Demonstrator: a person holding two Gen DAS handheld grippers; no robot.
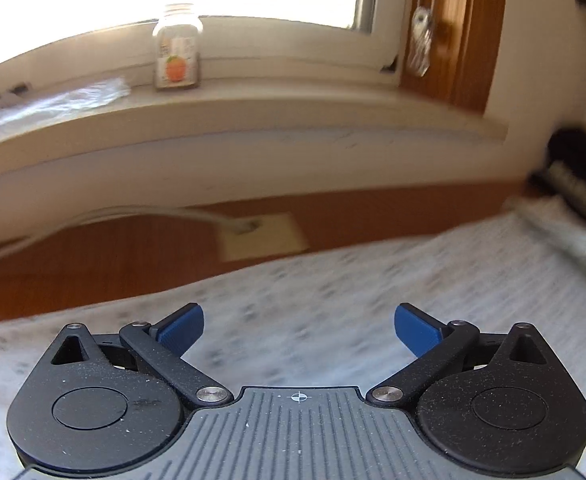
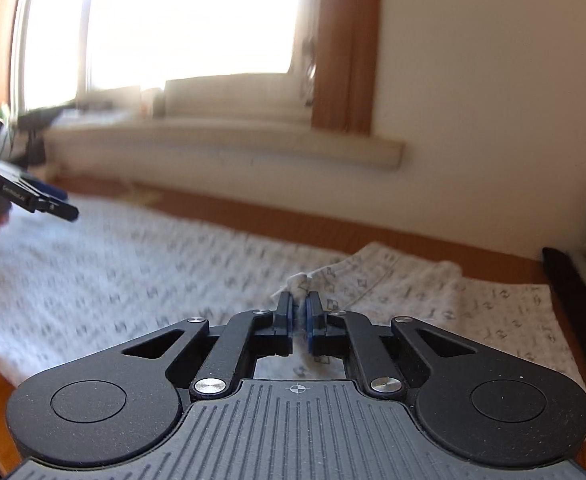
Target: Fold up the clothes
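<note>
A white garment with a small grey print [image 2: 133, 264] lies spread over a wooden table [image 2: 433, 246]. My right gripper [image 2: 299, 304] is shut on a raised fold of this cloth, and a tuft of fabric sticks out past the blue pads. In the left wrist view the same garment [image 1: 333, 300] fills the foreground. Above it my left gripper [image 1: 299, 324] is open, its blue pads wide apart with nothing between them. The left gripper [image 2: 53, 204] also shows at the far left of the right wrist view, held in a hand over the cloth's far end.
A window sill [image 1: 253, 120] runs behind the table, with a glass jar [image 1: 177, 48] standing on it. A beige plate with a white cable [image 1: 261, 236] sits at the table's back. A dark strip [image 2: 565, 276] lies at the right edge. The pictures are blurred.
</note>
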